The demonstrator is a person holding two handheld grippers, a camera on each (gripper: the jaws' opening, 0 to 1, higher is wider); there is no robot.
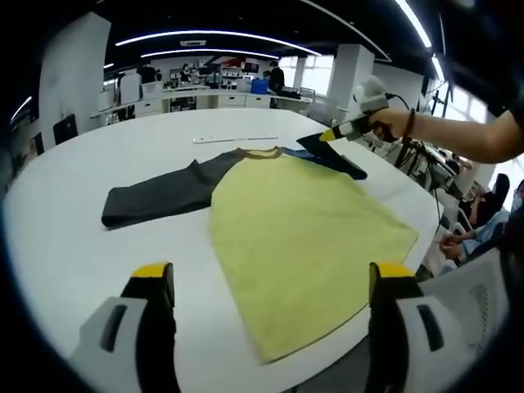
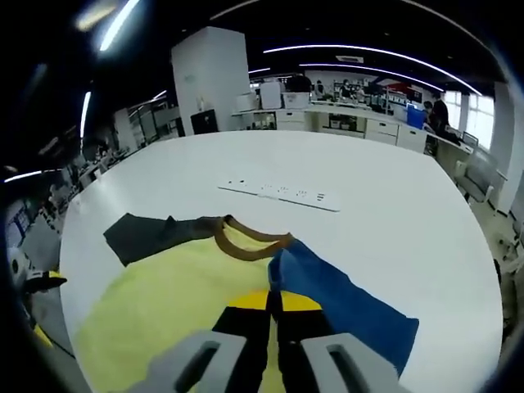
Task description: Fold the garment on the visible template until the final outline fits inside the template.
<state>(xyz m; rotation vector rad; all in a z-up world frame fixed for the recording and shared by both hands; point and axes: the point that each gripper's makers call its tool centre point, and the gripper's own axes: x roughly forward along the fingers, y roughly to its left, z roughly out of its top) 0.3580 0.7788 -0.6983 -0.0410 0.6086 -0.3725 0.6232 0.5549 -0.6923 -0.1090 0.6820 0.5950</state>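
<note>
Yellow garment point(image 1: 307, 237) lies flat, blue sleeve point(image 2: 344, 303) folded inward.

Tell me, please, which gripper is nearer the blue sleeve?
Right. The right gripper sits at the blue sleeve, apparently pinching its edge; the left gripper hovers open near the shirt's hem.

No readable text, label, brand or number. White strip point(image 2: 280, 193) on the table point(image 2: 393, 229), beyond the garment's collar point(image 2: 250, 242): dark marks along it, too small to make out. Far-wall displays past the strip: colour patches only, nothing legible.
</note>
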